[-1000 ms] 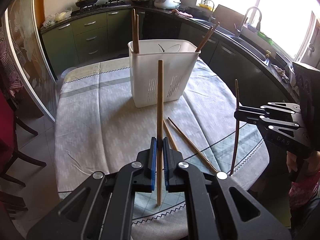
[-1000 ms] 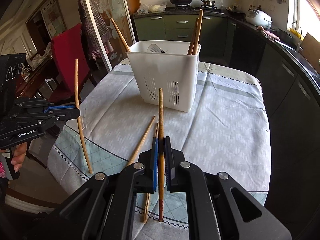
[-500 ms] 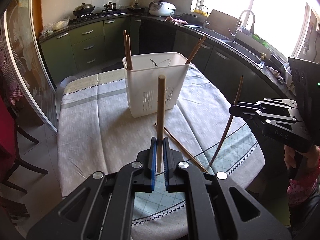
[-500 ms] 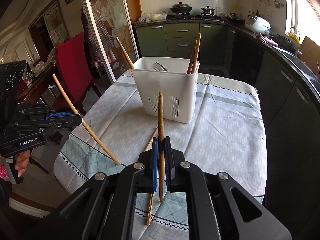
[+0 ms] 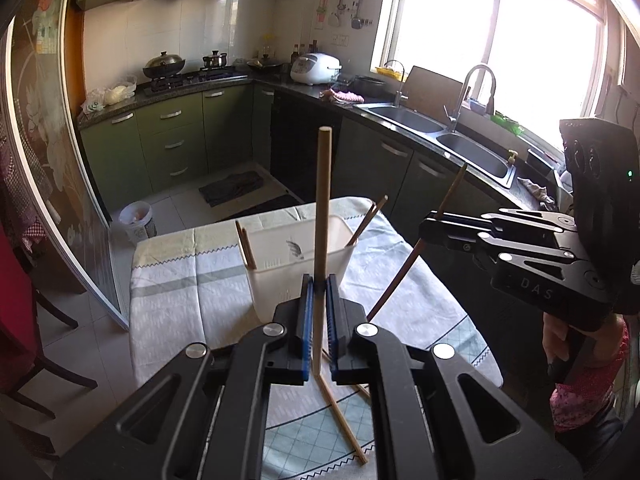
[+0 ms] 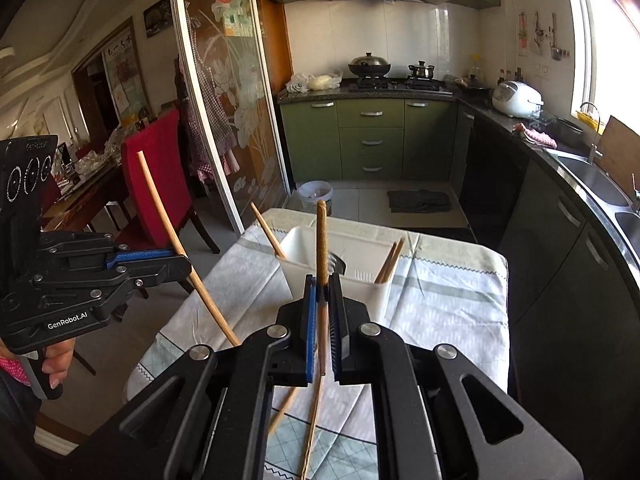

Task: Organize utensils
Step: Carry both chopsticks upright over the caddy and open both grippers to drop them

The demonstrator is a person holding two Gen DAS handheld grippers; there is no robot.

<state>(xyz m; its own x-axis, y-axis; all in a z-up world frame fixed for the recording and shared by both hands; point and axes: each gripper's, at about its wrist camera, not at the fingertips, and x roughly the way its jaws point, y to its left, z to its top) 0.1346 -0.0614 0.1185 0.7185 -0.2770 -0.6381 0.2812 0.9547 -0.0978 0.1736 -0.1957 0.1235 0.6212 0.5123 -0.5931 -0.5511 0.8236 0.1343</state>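
Observation:
A white slotted utensil basket point(image 5: 296, 256) stands on the table, also in the right wrist view point(image 6: 340, 276), with several chopsticks leaning in its corners. My left gripper point(image 5: 317, 292) is shut on a light wooden chopstick point(image 5: 322, 208) held upright, high above the table; it also shows at the left of the right wrist view point(image 6: 176, 266). My right gripper point(image 6: 323, 292) is shut on a darker chopstick point(image 6: 321, 240), tilted in the left wrist view point(image 5: 404, 268). Two loose chopsticks point(image 5: 340, 420) lie on the cloth below.
The table point(image 5: 180, 292) has a grey-striped cloth and ends close below me. Green cabinets point(image 5: 168, 140), a stove and a sink counter point(image 5: 440, 136) ring the room. A red chair point(image 6: 156, 188) and glass door stand on the left side.
Both grippers have risen well above the table with their chopsticks and pulled back. The basket now looks smaller and lower. The chopsticks' lower ends have left the cloth.

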